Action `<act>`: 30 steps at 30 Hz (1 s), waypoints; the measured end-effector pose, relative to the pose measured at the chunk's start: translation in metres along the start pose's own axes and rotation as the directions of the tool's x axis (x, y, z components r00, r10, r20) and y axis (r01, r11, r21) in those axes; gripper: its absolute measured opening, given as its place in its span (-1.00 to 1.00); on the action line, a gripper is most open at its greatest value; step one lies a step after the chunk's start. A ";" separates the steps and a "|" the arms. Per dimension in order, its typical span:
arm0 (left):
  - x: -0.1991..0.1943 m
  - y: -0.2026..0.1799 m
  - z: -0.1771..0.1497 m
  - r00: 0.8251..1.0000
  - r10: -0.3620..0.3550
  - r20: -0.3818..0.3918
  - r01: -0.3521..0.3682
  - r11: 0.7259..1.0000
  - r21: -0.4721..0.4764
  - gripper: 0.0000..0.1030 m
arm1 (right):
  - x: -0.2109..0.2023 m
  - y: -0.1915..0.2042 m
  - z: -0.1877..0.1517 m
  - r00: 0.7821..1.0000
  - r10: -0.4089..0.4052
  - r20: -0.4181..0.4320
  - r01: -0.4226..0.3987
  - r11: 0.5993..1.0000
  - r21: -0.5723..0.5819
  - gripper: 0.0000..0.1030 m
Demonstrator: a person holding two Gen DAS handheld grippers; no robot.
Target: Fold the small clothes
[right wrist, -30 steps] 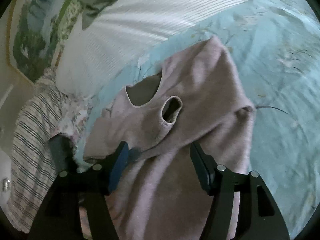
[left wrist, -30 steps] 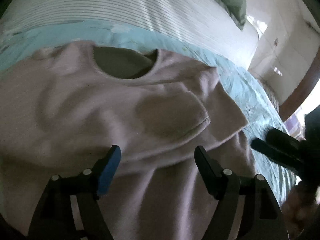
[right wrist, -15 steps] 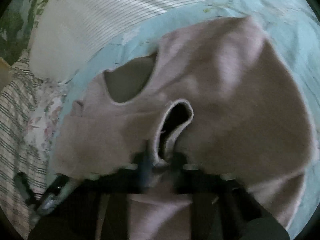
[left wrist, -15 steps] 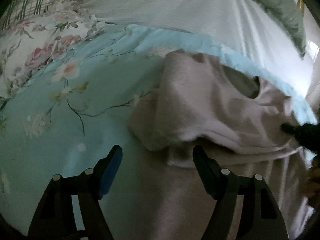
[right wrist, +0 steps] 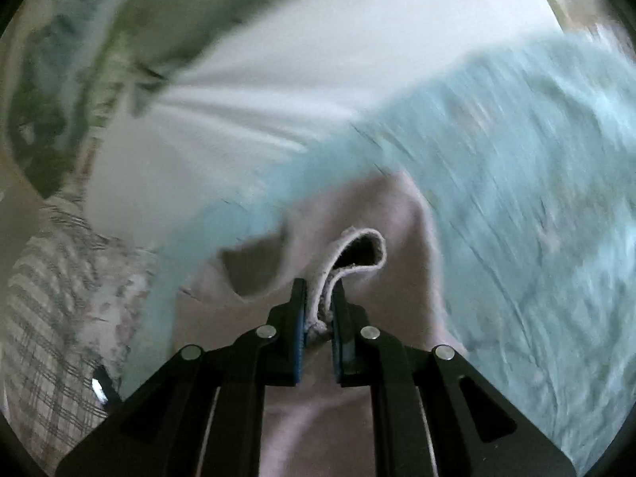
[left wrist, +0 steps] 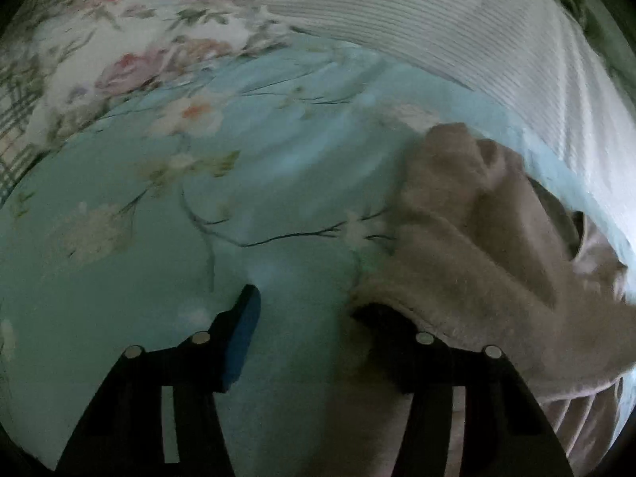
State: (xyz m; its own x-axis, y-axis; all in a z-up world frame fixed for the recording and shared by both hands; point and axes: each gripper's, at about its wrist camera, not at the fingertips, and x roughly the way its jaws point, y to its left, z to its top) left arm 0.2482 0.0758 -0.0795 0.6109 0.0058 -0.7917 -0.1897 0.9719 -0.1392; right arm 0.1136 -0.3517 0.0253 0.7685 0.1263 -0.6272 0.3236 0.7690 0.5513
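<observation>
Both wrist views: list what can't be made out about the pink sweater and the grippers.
- Left wrist view: the left gripper is open, but the pink sweater covers its right finger's tip.
- Left wrist view: the sweater's lower part is cut off by the frame edge.
- Right wrist view: motion blur smears the blue bedspread and the pillows.
- Right wrist view: the right gripper pinches the sleeve cuff; the sweater's remainder is hidden behind it.

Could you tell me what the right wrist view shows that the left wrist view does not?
Only the right wrist view shows the right claw shut on the sleeve cuff of the pink sweater. Only the left wrist view shows the open left claw, its right finger tucked under the sweater's edge, and the rose-print fabric. Both show the sweater, the blue floral sheet and the white ribbed cover.
</observation>
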 end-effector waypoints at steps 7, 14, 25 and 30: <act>-0.003 0.018 -0.005 0.999 -0.042 -0.005 0.042 0.998 -0.055 0.10 | 0.024 -0.018 -0.022 0.992 -0.113 -0.053 0.111 0.993 -0.033 -0.77; -0.001 0.012 -0.008 1.000 -0.017 0.009 0.017 1.000 -0.021 0.15 | 0.015 -0.024 -0.015 0.986 -0.164 -0.019 0.162 0.985 -0.055 -0.77; -0.002 0.022 -0.009 0.997 -0.067 0.038 0.069 0.996 -0.060 0.15 | -0.008 0.064 -0.016 0.998 -0.049 0.040 0.057 0.967 -0.249 0.14; -0.003 0.028 -0.011 0.993 -0.107 0.045 0.110 0.990 -0.087 0.15 | 0.110 0.167 -0.010 0.916 0.246 -0.317 -0.352 0.871 -0.343 0.14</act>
State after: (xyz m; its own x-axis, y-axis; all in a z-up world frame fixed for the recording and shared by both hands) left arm 0.2327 0.1008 -0.0880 0.6615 -0.0875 -0.7449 -0.1871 0.9425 -0.2768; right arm 0.2471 -0.2035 0.0427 0.6085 0.5033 -0.6136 -0.1786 0.8402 0.5121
